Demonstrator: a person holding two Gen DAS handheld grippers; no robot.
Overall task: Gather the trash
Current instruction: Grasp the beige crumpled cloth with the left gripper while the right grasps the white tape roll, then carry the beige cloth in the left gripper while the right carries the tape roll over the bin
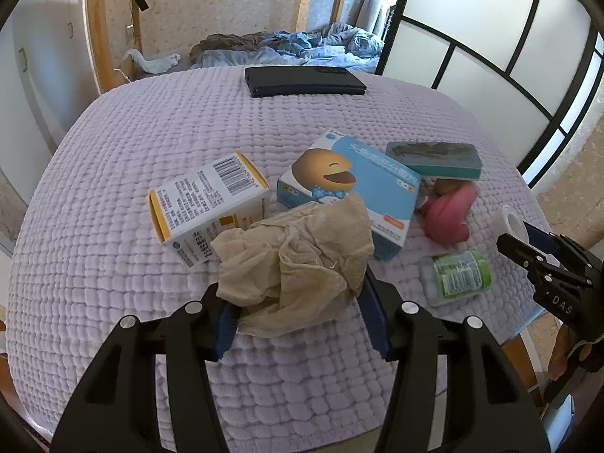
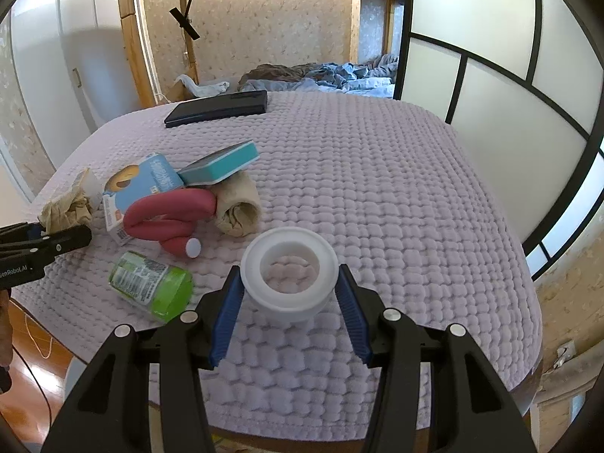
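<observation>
On the lilac quilted tablecloth [image 1: 113, 188] lies a crumpled beige paper wad [image 1: 298, 256]. My left gripper [image 1: 298, 294] is shut on its near part, blue pads pressed in from both sides. The wad leans on a white-and-yellow box [image 1: 207, 204] and a blue box with a cartoon face [image 1: 351, 192]. My right gripper [image 2: 288, 270] is shut on a white ring-shaped roll [image 2: 287, 302], which rests on the cloth [image 2: 377, 188] with its hole facing up. In the left wrist view, the right gripper [image 1: 528, 253] and the roll [image 1: 511, 222] show at the right edge.
A green-labelled bottle [image 2: 151, 283] lies on its side left of the roll. Behind it are a pink foam piece [image 2: 170, 219], a beige rolled rag [image 2: 238, 204] and a teal box [image 2: 222, 166]. A dark flat case [image 2: 219, 107] lies at the far edge. The table edge runs just below both grippers.
</observation>
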